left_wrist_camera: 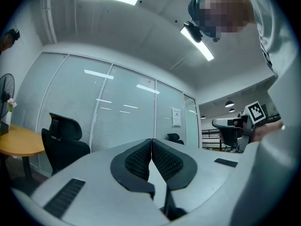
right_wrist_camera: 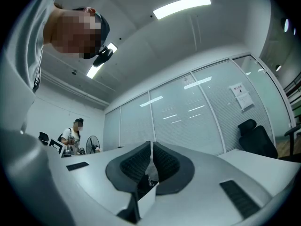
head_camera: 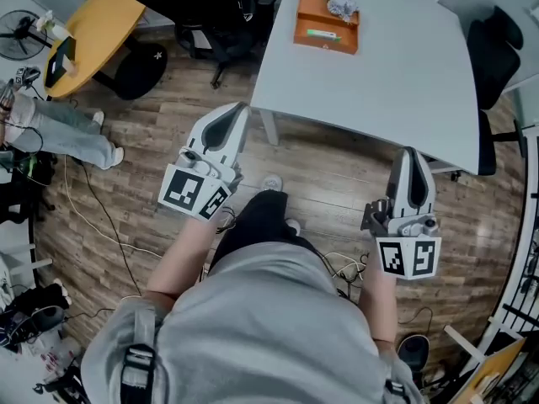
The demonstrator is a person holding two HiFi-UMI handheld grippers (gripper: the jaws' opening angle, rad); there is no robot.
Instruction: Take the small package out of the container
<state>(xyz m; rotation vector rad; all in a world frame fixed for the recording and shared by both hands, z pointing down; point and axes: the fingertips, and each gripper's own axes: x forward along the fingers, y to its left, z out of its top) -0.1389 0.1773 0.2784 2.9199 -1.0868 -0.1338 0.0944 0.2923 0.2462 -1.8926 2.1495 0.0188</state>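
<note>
The left tool (head_camera: pixel 241 108) is held over the wooden floor (head_camera: pixel 337 183), with its tip just short of the near left corner of the white tabletop (head_camera: pixel 396 82). In the left gripper view its jaws are seen pressed together, with nothing between them. The right tool (head_camera: pixel 410 152) is held at the right of the head view, and its tip lies close to the near edge of the tabletop. In the right gripper view its jaws are likewise closed on each other and empty.

The orange container (head_camera: pixel 320 39) is placed at the far side of the tabletop, well apart from both tools. The small package (head_camera: pixel 342 6), pale and crinkled, is located inside the container at its far right corner. A green item (head_camera: pixel 322 34) is seen nearer the container's front edge; its kind cannot be determined.

A black office chair (head_camera: pixel 210 11) is positioned beyond the left edge of the tabletop, and a second black chair (head_camera: pixel 490 49) at its right edge. A round yellow table (head_camera: pixel 97 32) is located at the far left. Cables (head_camera: pixel 93 217) are laid across the floor.
</note>
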